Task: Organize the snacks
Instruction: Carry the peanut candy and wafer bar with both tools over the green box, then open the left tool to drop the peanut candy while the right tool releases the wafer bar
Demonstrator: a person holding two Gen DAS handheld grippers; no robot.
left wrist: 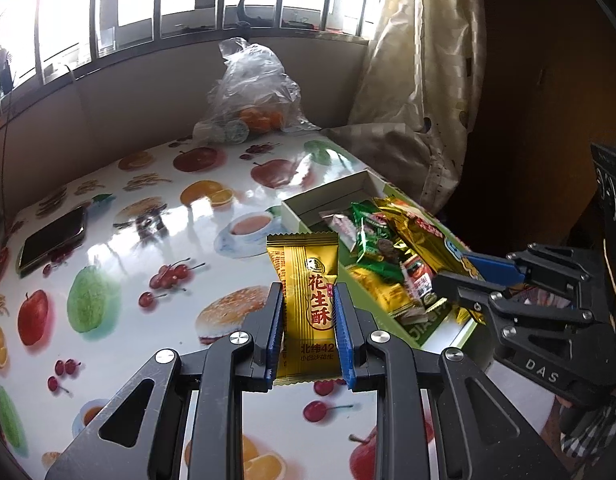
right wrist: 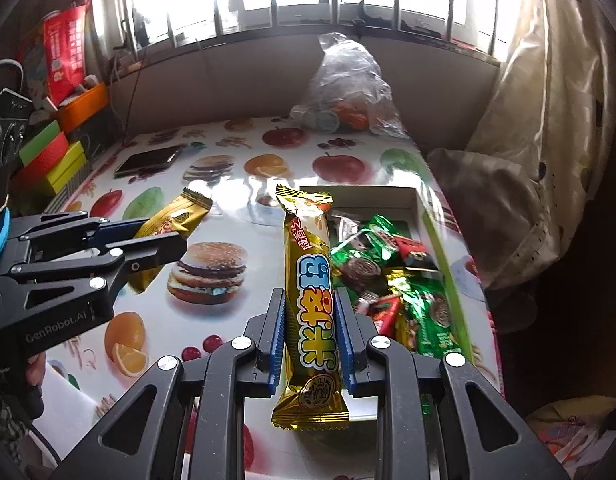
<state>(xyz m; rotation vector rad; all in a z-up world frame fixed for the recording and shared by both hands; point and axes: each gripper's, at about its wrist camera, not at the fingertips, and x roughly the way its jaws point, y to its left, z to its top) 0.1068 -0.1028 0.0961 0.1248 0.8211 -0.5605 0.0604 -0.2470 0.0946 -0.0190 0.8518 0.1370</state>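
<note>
In the left wrist view my left gripper (left wrist: 308,292) is shut on a flat gold peanut-candy packet (left wrist: 303,264), held upright above the fruit-print table (left wrist: 147,240). My right gripper (right wrist: 310,294) is shut on a long gold snack bar (right wrist: 308,240) with blue and yellow letters, held beside the open box (right wrist: 388,194). The box (left wrist: 328,196) has white walls and a green outside and holds several green, gold and red snack packets (right wrist: 388,280). Each view shows the other gripper: the right gripper (left wrist: 454,270) over the box, the left gripper (right wrist: 165,234) with its gold packet (right wrist: 183,212).
A phone (left wrist: 51,240) lies at the table's far left. A clear plastic bag of oranges (left wrist: 251,92) stands at the back by the window wall. A patterned curtain (left wrist: 420,80) hangs past the box. Coloured boxes (right wrist: 47,160) are stacked off the left edge.
</note>
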